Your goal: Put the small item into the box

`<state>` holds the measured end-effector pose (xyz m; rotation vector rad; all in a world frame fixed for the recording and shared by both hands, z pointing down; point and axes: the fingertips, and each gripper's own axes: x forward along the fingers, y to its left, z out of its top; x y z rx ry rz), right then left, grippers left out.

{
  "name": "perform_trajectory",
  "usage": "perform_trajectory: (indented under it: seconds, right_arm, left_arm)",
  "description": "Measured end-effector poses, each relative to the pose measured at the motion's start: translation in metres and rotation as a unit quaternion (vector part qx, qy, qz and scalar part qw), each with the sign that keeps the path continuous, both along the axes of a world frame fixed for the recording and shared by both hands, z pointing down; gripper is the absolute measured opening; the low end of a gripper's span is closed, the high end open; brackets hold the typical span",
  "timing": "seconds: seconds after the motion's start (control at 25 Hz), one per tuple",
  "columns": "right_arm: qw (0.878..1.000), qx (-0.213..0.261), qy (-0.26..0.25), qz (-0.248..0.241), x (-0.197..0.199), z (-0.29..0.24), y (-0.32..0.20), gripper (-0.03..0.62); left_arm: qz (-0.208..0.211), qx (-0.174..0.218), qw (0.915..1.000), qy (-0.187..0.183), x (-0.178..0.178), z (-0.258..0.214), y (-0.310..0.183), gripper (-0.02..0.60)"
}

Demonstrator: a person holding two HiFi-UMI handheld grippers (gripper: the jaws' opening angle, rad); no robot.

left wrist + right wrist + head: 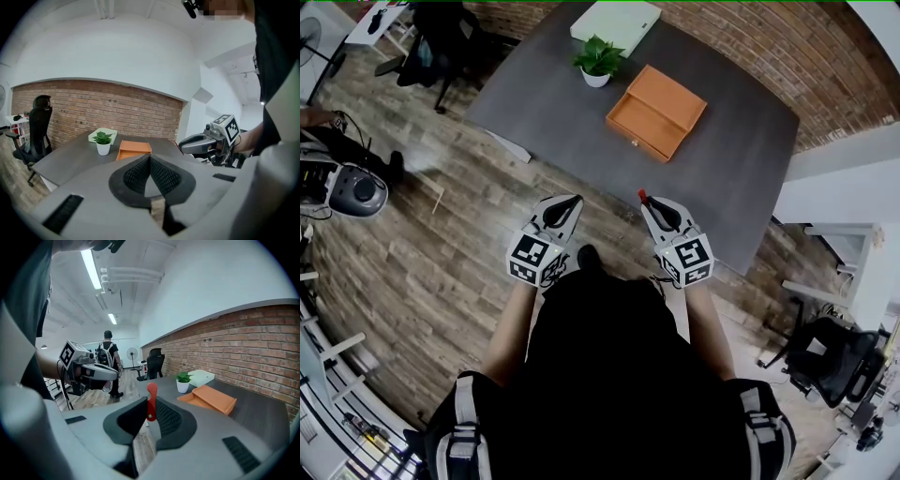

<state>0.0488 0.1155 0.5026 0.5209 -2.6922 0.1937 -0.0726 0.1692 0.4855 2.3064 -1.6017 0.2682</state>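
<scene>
Right gripper view: we hold the small red item (151,393) upright in the right gripper's (149,405) jaws, well short of the orange box (212,400); left gripper's (150,160) jaws closed, empty; potted plant (183,381) beside the box.

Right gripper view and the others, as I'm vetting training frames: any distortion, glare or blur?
Right gripper view: fisheye bows brick wall, ceiling light glares, small red item in the right claw sharp. Left gripper view: dark corners. Head view: table edges curve.
</scene>
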Motion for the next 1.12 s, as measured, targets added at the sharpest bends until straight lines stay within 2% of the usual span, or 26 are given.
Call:
perform_trajectory:
  seconds: [0.52,0.88,1.12]
  right_arm:
    - [1.000,-0.010,0.006,-0.008,-0.014,0.009,-0.020,0.069]
    - [0.999,0.002,-0.013,-0.032,-0.015,0.002,-0.097,0.069]
    - [0.998,0.007,-0.037,-0.049,-0.021,-0.007,-0.144,0.069]
  left_arm:
    - [-0.010,-0.025,0.9996,-0.001,-0.012,0.005,-0.010,0.021]
    - [-0.044,-0.029,0.9984,-0.021,-0.012,-0.009,-0.057,0.021]
    - [-0.047,-0.017,0.9976,-0.047,-0.002,-0.021,-0.100,0.021]
